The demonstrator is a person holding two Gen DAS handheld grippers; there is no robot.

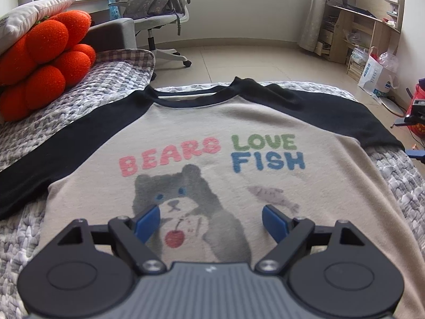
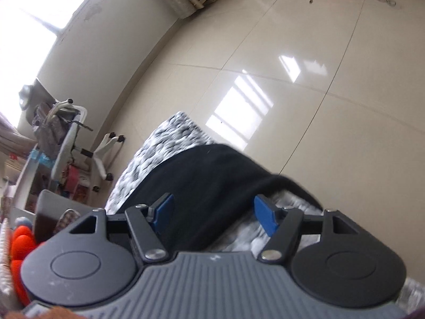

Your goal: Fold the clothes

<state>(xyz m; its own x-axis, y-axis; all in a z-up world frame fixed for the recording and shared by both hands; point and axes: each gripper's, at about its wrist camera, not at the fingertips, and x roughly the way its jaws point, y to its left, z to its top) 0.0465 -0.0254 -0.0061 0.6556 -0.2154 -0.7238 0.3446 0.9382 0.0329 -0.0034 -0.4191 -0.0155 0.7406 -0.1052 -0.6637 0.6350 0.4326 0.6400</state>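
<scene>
A beige shirt [image 1: 202,133] with black raglan sleeves and a bear print lies flat, front up, on a grey-white quilted bed cover [image 1: 79,101]. My left gripper [image 1: 211,219] hovers over the bear print near the shirt's lower part, open, with nothing between its blue pads. In the right wrist view, which is tilted and blurred, my right gripper [image 2: 213,214] stands open above the black sleeve [image 2: 212,175] near the bed's edge; the sleeve lies under the gap and neither pad presses on it. Part of the right gripper [image 1: 414,118] shows at the left wrist view's right edge.
An orange plush cushion [image 1: 45,63] and a pillow [image 1: 32,13] sit at the bed's left. Beyond the bed lie tiled floor [image 2: 292,66], an office chair [image 1: 159,13] with a backpack, shelves [image 1: 358,18] and bags [image 1: 377,71] at the right wall.
</scene>
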